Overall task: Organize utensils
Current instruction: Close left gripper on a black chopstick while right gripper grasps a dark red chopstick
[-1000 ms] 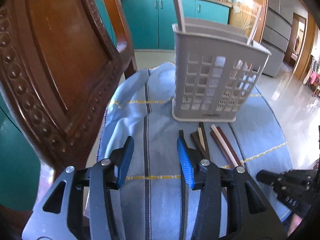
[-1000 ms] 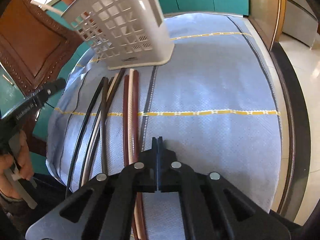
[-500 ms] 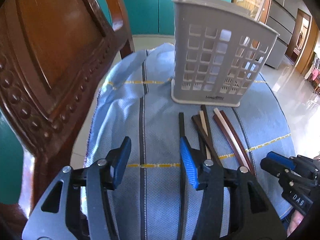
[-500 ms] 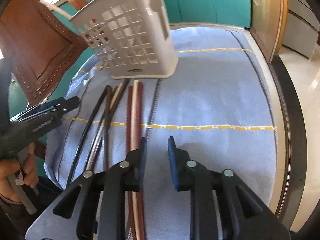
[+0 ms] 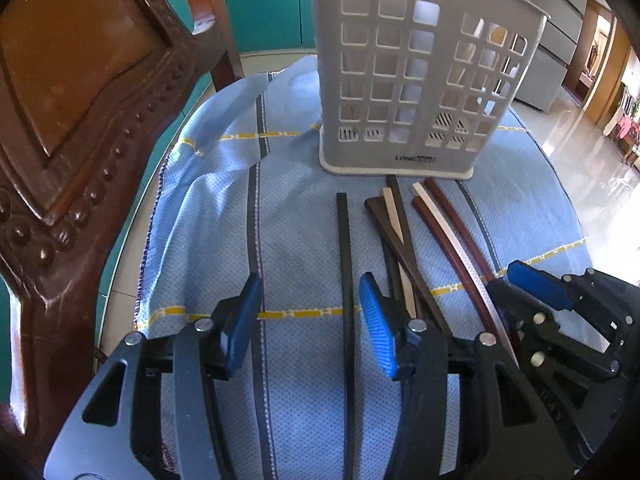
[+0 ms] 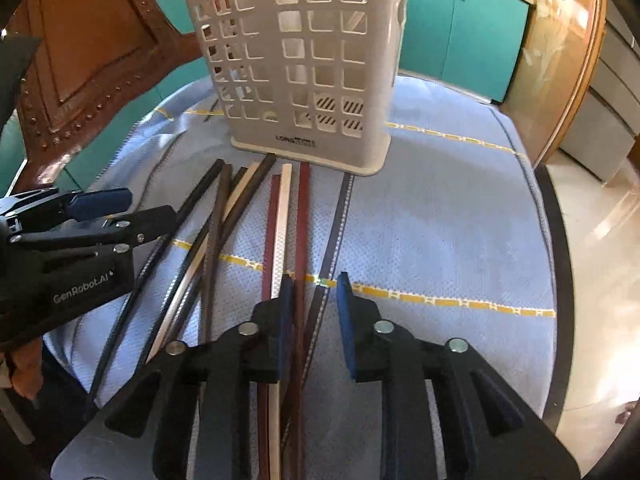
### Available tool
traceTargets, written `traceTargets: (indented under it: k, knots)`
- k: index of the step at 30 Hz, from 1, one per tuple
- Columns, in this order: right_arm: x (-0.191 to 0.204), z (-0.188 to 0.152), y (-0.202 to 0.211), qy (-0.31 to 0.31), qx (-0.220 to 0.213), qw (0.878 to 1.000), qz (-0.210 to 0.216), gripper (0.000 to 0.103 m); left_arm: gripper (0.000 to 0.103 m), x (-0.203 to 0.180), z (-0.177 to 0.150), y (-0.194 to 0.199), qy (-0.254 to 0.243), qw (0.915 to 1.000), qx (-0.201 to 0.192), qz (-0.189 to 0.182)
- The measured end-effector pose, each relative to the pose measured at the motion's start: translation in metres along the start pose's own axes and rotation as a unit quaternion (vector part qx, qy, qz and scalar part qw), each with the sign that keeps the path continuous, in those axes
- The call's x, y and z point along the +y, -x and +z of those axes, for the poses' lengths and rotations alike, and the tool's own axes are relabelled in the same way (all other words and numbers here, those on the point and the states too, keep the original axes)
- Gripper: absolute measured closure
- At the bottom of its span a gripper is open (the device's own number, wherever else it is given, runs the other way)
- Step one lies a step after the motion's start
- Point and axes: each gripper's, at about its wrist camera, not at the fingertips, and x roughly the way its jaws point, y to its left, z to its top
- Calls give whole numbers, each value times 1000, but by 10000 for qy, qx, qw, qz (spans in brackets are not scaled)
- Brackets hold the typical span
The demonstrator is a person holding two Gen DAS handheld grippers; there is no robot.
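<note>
We are finding the pale grey perforated plastic utensil holder (image 5: 424, 80) standing upright on the light blue woven cloth with yellow and dark stripes (image 5: 300, 208), toward its far end. Through the upper grid holes on the holder's left side, the right wrist view is showing us a reddish-brown stick (image 6: 221, 4) standing inside; we cannot tell which compartment it is occupying, and the rest of the contents are not showing clearly. Outside the holder, we are counting a loose group of long chopsticks lying flat on the cloth just in front of its base: one black square-section chopstick (image 5: 345, 264) lying apart on the left, dark brown ones (image 5: 394, 236) crossing a cream one (image 5: 394, 216), and red-brown ones (image 5: 452, 224) flanking another cream one (image 5: 444, 224). The left gripper (image 5: 310, 284) is hovering with its blue pads well apart, the black chopstick lying on the cloth between them, ungripped. The right gripper (image 6: 314, 282) is closing, its pads not yet meeting, with a red-brown chopstick passing just beside its left pad. A carved brown wooden chair back (image 5: 80, 80) is standing beside the cloth.
</note>
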Motion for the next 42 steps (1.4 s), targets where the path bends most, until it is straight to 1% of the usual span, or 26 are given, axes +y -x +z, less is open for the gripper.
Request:
traceTargets:
  k: [1,3,6,7,9,11,12,13,15,18,21,22,23,24,26,28,31,32,34,35,36,38,39,42]
  knots:
    - [-4,0,0,-129,43,9999,60,97,52,1,0,0,2,10000,4,-1]
    - [-25,-1,3,-786,245,9961,330,97,52,3,-1,0,21,10000,4,2]
    - [-55,-9,8,-1543,453,9855,533,97,52,7,-1,-4,64,10000,16,21]
    - [-61,-10,10,-1643,432,9839,546,97,52,8,-2,-5,78,10000,23,17]
    - [-74,-11,12,-1856,253,9796,724,96,52,13,-1,-8,105,9999,39,-6]
    - [-75,-8,14,-1784,157,9811,735,93,52,15,0,-11,109,9999,44,-25]
    - [-74,-6,17,-1650,52,9846,584,88,52,14,1,-12,111,9999,31,-47]
    - [-71,-4,19,-1513,-42,9877,399,85,51,12,2,-11,112,9999,14,-70]
    - [-62,1,19,-1238,-112,9921,159,79,50,8,4,-12,77,9999,-6,-84]
    - [-50,13,6,-887,-71,9960,20,75,50,0,5,-19,2,10000,48,17]
    - [-43,19,-10,-661,-20,9976,-216,75,49,-4,5,-23,48,9999,84,97]
    - [-40,20,-13,-589,-95,9977,-321,75,49,-4,5,-24,59,9999,90,98]
    - [-37,21,-15,-471,-118,9975,-512,82,49,-4,6,-24,66,9999,90,99]
    - [-36,21,-16,-453,-114,9972,-589,96,49,-5,6,-24,64,9999,89,103]
    - [-40,19,-16,-559,-17,9974,-463,96,49,-7,4,-23,51,9999,79,111]
    - [-45,14,-12,-623,159,9977,-236,96,49,-5,5,-24,50,9999,85,112]
    - [-50,4,-5,-597,322,9977,-14,96,49,2,4,-23,76,9998,106,119]
    - [-52,1,-2,-537,352,9979,73,96,49,6,4,-23,90,9998,115,125]
    - [-49,-3,2,-472,269,9984,140,96,49,9,3,-22,100,9998,121,118]
    - [-49,-3,5,-439,207,9988,94,94,48,9,3,-22,99,9998,123,115]
    - [-49,-2,7,-372,78,9993,-72,88,48,9,4,-22,91,9998,126,123]
    - [-41,0,8,-290,-37,9992,-284,78,48,9,5,-22,78,9998,122,140]
    - [-40,1,7,-270,-54,9989,-366,76,48,8,5,-22,75,9998,118,148]
    - [-38,4,2,-288,18,9990,-327,74,46,5,7,-23,56,9998,95,191]
